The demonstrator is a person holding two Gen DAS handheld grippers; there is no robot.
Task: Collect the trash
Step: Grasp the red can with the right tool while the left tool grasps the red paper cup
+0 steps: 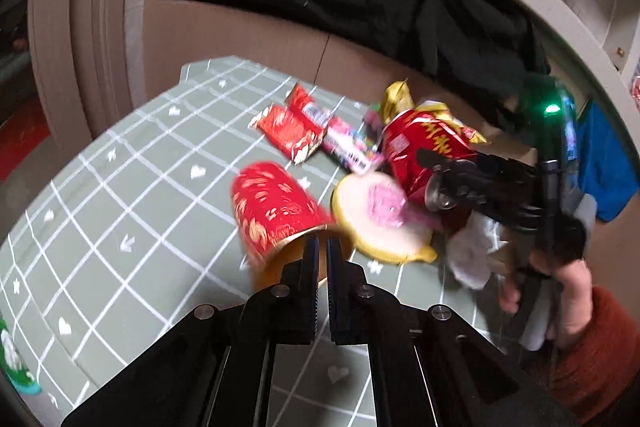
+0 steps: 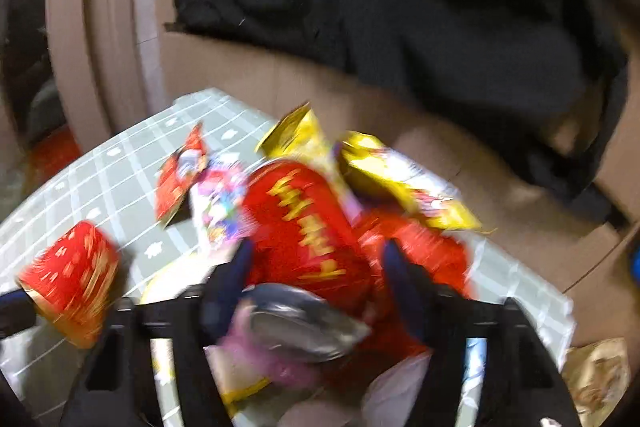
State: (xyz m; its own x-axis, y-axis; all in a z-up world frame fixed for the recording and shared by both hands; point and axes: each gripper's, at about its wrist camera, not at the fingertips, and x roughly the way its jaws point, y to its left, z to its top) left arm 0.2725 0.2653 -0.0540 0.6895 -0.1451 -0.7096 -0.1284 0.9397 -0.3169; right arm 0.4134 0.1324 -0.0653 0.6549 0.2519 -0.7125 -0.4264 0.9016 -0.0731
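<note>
Red paper cup (image 1: 276,215) is pinched by its rim in our left gripper (image 1: 322,255), tipped above the green check tablecloth (image 1: 120,187). Right gripper (image 2: 316,259) straddles the red snack bag (image 2: 308,227), grip unclear. Thin rim could slip; bag may drag neighbouring wrappers off.

My left gripper (image 1: 322,251) is pinching the red cup's (image 1: 276,211) rim; my right gripper (image 2: 316,263), jaws apart, is straddling the red bag (image 2: 308,227) just beside that cup.

Both fisheye views are dimly and evenly lit, with dark vignetted corners and straight edges bent into curves. Motion blur smears the red printed paper cup (image 1: 276,215) and crinkled red snack bag (image 2: 308,239), most heavily in the right wrist view. A glowing green indicator light (image 1: 551,109) is seen flaring at the right.
</note>
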